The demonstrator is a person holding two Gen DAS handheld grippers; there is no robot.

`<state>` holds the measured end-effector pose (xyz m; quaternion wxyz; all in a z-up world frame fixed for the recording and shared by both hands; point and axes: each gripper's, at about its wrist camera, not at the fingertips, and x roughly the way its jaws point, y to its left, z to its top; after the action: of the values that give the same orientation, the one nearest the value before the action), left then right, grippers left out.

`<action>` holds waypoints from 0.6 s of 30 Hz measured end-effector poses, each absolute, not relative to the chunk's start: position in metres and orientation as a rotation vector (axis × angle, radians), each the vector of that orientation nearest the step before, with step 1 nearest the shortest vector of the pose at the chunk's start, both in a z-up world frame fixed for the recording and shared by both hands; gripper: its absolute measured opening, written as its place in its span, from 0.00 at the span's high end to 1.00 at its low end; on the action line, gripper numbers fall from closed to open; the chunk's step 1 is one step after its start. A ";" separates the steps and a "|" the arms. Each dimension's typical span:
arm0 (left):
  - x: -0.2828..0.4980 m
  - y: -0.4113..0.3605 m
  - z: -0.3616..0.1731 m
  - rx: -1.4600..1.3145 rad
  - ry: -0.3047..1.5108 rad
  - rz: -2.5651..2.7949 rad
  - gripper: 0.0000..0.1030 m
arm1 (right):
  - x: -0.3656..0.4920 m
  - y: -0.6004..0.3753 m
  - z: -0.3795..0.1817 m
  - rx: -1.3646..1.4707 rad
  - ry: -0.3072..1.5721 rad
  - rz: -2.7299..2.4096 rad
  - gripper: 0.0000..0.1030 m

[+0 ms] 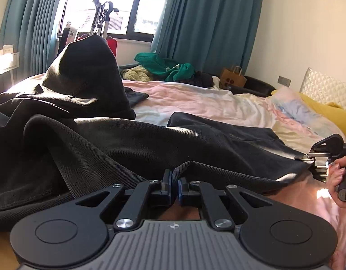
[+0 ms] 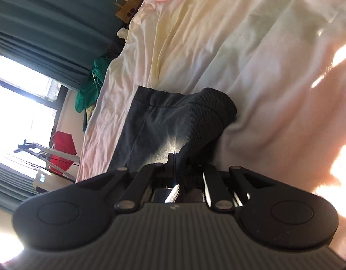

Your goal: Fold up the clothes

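Note:
A black garment (image 1: 119, 139) lies spread and bunched across the bed, with a raised hump at the back left. My left gripper (image 1: 174, 181) is shut on the garment's near ribbed edge. My right gripper (image 1: 307, 157) shows at the right of the left wrist view, shut on the garment's right corner, held by a hand. In the right wrist view, turned sideways, my right gripper (image 2: 176, 157) pinches the dark cloth (image 2: 173, 121), whose cuff end curls over just ahead on the sheet.
The bed has a pale pink and cream sheet (image 1: 195, 99). A heap of green and cream clothes (image 1: 164, 67) and a brown paper bag (image 1: 232, 77) sit at the far side. A yellow pillow (image 1: 325, 112) lies right. Teal curtains (image 1: 208, 22) and a window stand behind.

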<state>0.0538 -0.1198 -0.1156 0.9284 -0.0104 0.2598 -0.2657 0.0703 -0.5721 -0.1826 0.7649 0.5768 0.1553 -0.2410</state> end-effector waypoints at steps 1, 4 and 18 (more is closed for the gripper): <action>0.051 -0.118 -0.114 -0.017 0.531 -0.547 0.91 | 0.069 -0.571 -0.184 1.280 0.324 -0.530 0.89; 0.040 -0.111 -0.108 -0.009 0.530 -0.559 0.82 | 0.067 -0.560 -0.184 1.335 0.344 -0.571 0.63; -0.023 -0.051 -0.065 -0.109 0.625 -0.521 0.26 | 0.073 -0.500 -0.151 1.210 0.536 -0.412 0.29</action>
<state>-0.0235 -0.0514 -0.0650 0.9169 -0.0528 0.3040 -0.2530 0.0727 -0.5000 -0.1514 0.7695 0.5576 0.2470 -0.1898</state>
